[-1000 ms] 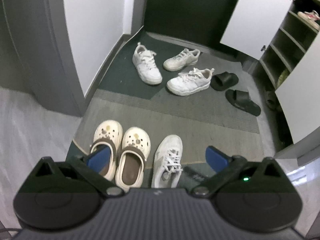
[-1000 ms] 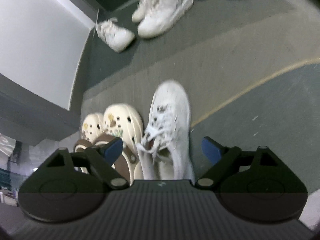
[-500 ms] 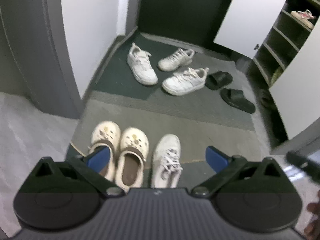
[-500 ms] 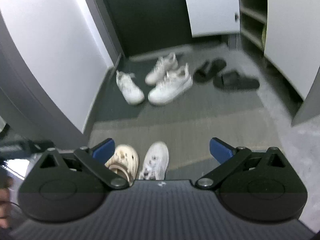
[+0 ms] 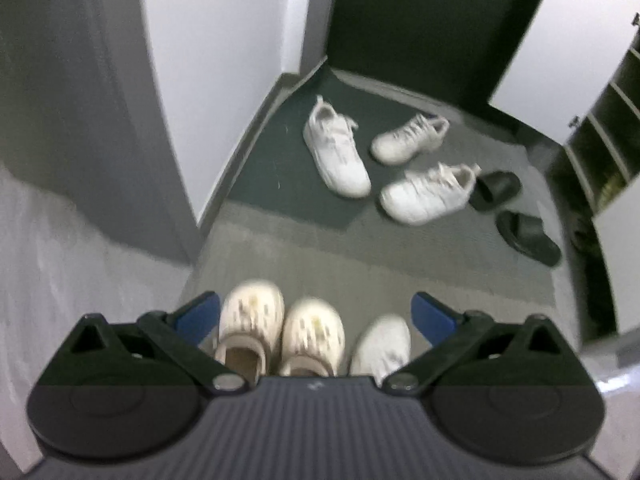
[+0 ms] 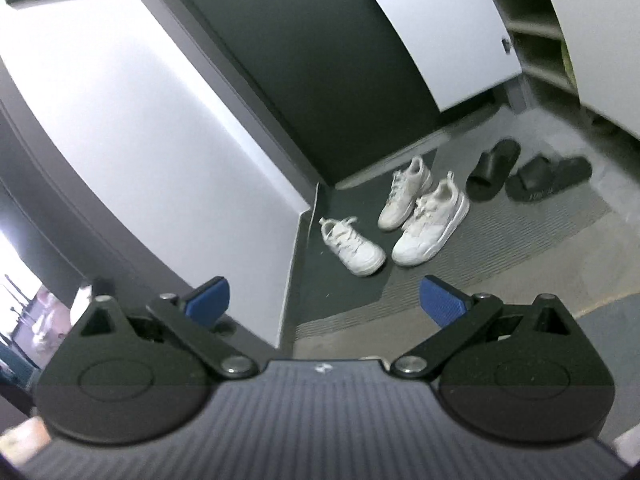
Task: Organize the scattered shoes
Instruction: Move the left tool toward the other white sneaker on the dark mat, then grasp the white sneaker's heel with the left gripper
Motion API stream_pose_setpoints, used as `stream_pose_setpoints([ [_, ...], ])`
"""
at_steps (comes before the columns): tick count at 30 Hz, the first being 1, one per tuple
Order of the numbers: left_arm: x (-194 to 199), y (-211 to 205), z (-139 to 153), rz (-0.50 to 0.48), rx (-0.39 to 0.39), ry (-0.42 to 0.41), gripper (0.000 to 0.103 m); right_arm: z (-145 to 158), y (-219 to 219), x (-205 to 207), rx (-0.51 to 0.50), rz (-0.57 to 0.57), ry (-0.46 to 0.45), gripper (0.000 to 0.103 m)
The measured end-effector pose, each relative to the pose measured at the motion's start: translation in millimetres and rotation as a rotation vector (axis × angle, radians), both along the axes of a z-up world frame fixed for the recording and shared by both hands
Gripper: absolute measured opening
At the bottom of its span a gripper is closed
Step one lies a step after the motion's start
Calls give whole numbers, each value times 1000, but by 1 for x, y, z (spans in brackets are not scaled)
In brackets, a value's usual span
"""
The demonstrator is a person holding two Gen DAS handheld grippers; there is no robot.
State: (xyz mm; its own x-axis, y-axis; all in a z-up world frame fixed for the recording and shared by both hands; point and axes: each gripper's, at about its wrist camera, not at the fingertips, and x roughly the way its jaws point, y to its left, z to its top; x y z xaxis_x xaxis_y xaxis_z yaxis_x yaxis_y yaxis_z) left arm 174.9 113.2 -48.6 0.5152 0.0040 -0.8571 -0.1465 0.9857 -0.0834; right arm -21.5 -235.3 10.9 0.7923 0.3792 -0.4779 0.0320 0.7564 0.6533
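Note:
In the left wrist view two cream clogs [image 5: 250,322] [image 5: 314,334] and one white sneaker [image 5: 382,344] stand side by side on the floor, just below my open, empty left gripper [image 5: 316,314]. Farther off lie three white sneakers [image 5: 336,148] [image 5: 410,138] [image 5: 430,194] and two black slides [image 5: 496,190] [image 5: 528,236]. The right wrist view shows the same far sneakers [image 6: 352,246] [image 6: 432,224] [image 6: 406,194] and slides [image 6: 494,168] [image 6: 548,178]. My right gripper [image 6: 324,306] is open and empty, held high and well short of them.
An open shoe cabinet with shelves [image 5: 600,136] stands at the right, its white door [image 6: 436,28] swung out. A dark door [image 5: 420,20] closes the far end. A white wall corner [image 5: 192,92] juts in at the left. A dark green mat [image 5: 288,168] lies under the far sneakers.
Both grippers have lifted and tilted up. The near clogs and sneaker have slid low in the left view and dropped out of the right view, which now faces the far shoes.

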Motion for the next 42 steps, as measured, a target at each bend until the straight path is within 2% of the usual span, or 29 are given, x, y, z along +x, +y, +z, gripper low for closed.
stream_pose_setpoints([
  [2, 37, -5, -29, 12, 34, 9, 103, -6, -1, -2, 29, -11, 32, 103],
  [8, 140, -28, -121, -35, 80, 77, 103, -28, 4, -1, 65, -48, 139, 103],
  [17, 249, -45, -196, 10, 74, 100, 103, -86, 26, 57, -2, 39, 352, 103],
  [20, 285, -51, -221, 25, 72, 107, 103, -104, 21, 76, -17, 32, 419, 103],
  [24, 333, -59, -255, 46, 69, 117, 103, -121, 10, 107, 6, -19, 455, 103],
  [25, 342, -65, -278, 50, 74, 127, 103, -124, 8, 115, 12, -29, 459, 103],
  [29, 372, -71, -312, 80, 80, 121, 103, -139, 8, 146, 19, -35, 473, 103],
  [37, 420, -71, -365, 128, 111, 94, 103, -178, 5, 192, 35, -13, 580, 103],
  [42, 434, -66, -388, 153, 110, 108, 103, -191, -2, 196, 9, -63, 631, 103],
])
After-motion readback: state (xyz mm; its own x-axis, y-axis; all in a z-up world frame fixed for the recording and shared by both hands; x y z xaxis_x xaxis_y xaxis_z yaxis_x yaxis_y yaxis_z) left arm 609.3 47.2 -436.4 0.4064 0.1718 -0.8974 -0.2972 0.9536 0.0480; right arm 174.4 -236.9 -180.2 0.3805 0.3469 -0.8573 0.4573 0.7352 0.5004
